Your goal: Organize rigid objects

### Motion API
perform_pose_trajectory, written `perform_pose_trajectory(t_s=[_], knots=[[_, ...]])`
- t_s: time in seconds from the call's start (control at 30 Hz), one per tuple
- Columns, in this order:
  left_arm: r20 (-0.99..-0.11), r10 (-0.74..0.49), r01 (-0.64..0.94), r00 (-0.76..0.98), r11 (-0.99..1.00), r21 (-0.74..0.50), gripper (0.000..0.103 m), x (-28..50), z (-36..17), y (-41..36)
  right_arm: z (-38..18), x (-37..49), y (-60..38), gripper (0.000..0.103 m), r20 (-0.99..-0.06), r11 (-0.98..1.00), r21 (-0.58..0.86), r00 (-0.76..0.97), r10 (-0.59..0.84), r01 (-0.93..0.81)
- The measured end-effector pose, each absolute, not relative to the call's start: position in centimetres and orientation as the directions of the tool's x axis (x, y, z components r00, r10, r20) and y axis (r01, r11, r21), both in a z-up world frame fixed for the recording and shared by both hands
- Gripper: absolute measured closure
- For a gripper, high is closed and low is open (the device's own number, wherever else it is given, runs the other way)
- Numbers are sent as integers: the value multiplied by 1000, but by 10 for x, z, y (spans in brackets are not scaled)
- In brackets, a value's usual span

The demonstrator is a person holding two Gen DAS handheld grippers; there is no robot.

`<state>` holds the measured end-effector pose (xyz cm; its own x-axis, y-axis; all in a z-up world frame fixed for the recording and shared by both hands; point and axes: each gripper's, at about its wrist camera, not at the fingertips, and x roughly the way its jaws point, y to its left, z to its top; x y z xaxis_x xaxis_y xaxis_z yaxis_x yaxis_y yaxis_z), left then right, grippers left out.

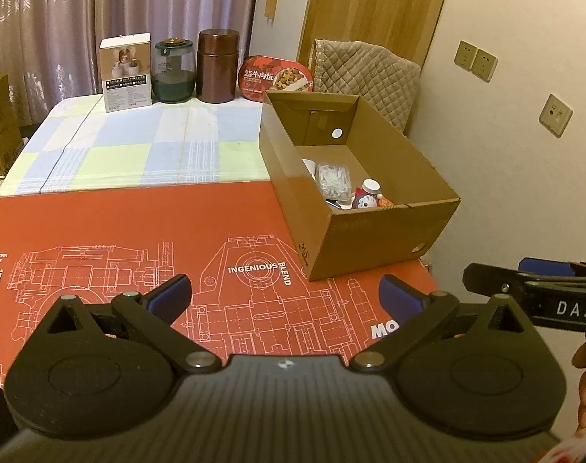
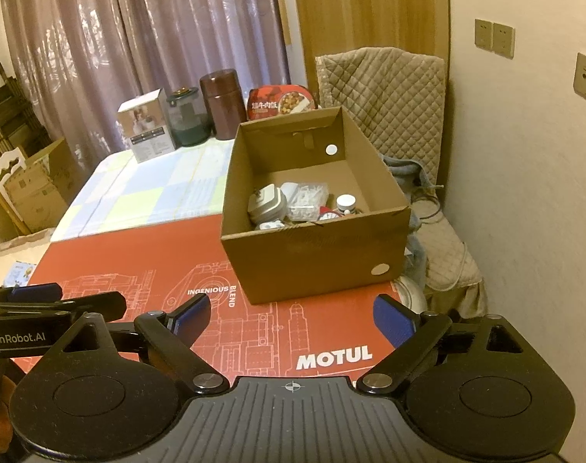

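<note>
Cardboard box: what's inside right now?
Cardboard box holds a grey case, clear plastic packet, white-capped bottle and Doraemon figure. Its near wall hides whatever lies lower.

Cardboard box (image 2: 312, 258): matt brown paperboard. Canister (image 1: 218, 71): showing glossy brown. Jar (image 1: 173, 71): green-tinted glass. Chair cover (image 2: 385, 85): quilted cloth. Mat (image 1: 138, 239): lying smooth, red.

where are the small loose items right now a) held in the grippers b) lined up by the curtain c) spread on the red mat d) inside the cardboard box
d: the small items lie in the cardboard box; left gripper and right gripper are open and empty.
</note>
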<state>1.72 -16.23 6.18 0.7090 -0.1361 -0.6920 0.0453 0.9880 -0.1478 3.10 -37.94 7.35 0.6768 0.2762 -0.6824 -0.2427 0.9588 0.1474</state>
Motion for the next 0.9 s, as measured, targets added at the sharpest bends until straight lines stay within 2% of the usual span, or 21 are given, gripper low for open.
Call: perform_pose_trajectory(t_s=[0.9], knots=[[-693,-148,41,706,985,-168,1,20,59,-160,73,32,-382,14,-684,960,147,677,272,-237]])
